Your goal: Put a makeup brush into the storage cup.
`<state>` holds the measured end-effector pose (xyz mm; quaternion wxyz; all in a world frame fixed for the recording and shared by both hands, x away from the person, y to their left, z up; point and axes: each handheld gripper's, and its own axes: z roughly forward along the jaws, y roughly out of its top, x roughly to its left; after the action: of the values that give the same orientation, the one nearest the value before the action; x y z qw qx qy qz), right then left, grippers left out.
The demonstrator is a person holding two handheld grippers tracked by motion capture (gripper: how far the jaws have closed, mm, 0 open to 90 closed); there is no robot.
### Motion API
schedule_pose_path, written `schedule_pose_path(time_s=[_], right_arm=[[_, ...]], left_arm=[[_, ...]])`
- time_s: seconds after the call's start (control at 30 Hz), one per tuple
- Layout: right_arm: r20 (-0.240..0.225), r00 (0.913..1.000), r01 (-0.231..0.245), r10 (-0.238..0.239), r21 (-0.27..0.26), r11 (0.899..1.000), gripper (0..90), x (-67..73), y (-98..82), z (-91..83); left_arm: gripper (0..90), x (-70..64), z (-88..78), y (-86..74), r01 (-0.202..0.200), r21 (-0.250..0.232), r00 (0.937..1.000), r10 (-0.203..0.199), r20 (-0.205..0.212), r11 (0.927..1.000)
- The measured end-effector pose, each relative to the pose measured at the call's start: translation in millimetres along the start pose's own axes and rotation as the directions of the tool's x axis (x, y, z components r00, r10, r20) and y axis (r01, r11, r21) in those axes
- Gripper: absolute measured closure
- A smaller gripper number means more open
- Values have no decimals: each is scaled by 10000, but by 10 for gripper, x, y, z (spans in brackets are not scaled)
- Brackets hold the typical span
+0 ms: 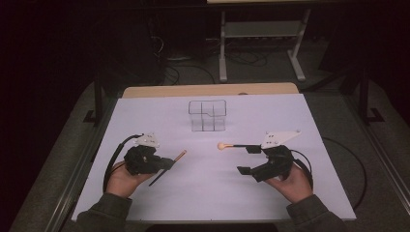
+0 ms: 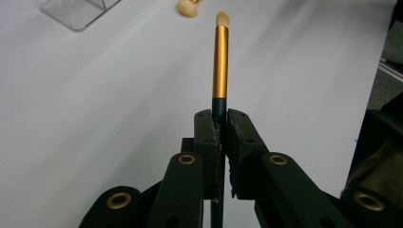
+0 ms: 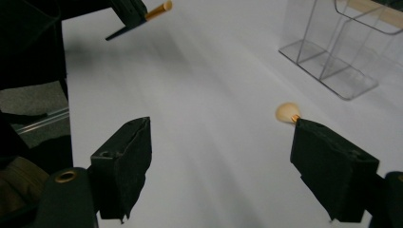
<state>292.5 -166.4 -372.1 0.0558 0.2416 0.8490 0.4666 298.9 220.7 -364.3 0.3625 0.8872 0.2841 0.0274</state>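
Observation:
My left gripper (image 1: 170, 164) is shut on a thin makeup brush (image 1: 178, 157) with a dark handle, a gold ferrule and a small cream tip. In the left gripper view the brush (image 2: 220, 61) sticks straight out past the closed jaws of that gripper (image 2: 219, 123). My right gripper (image 1: 246, 159) stands wide open, with bare table between its jaws (image 3: 223, 142). A second brush (image 1: 223, 145) with a round cream head (image 3: 286, 113) lies on the white sheet. Its handle runs behind the right gripper's far jaw. A clear divided box (image 1: 208, 115) stands upright at mid-table, farther back.
The white sheet (image 1: 208, 198) covers the table, with a wooden strip (image 1: 208, 90) along the far edge. Black cables trail from both grippers over the table sides. The clear box (image 3: 332, 52) is ahead and right of the right jaws. A metal stand sits on the floor beyond.

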Motion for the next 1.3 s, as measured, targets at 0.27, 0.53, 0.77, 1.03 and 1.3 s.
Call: schedule_pose_path(time_s=[0.27,0.53,0.77,1.03,1.3], right_arm=[[-468,9989,-30,30,-6,10000,230,11,128,129],[-1066,9943,-62,44,-167,9998,249,46,247,294],[-1698,9855,-29,-26,-318,9995,290,83,324,401],[-2621,9650,38,-77,-153,9999,354,150,416,550],[-3443,9387,161,-160,-26,9999,491,179,455,643]], left_arm=[[832,-67,48,18,-248,-397,9977,273,624,9989],[832,-147,75,81,-613,-900,9920,706,1045,9941],[832,-239,96,104,-879,-1235,9855,1044,1341,9884],[832,-358,171,148,-1395,-1203,9744,1579,1601,9829],[832,-426,240,190,-1773,-1187,9651,1962,1734,9770]])
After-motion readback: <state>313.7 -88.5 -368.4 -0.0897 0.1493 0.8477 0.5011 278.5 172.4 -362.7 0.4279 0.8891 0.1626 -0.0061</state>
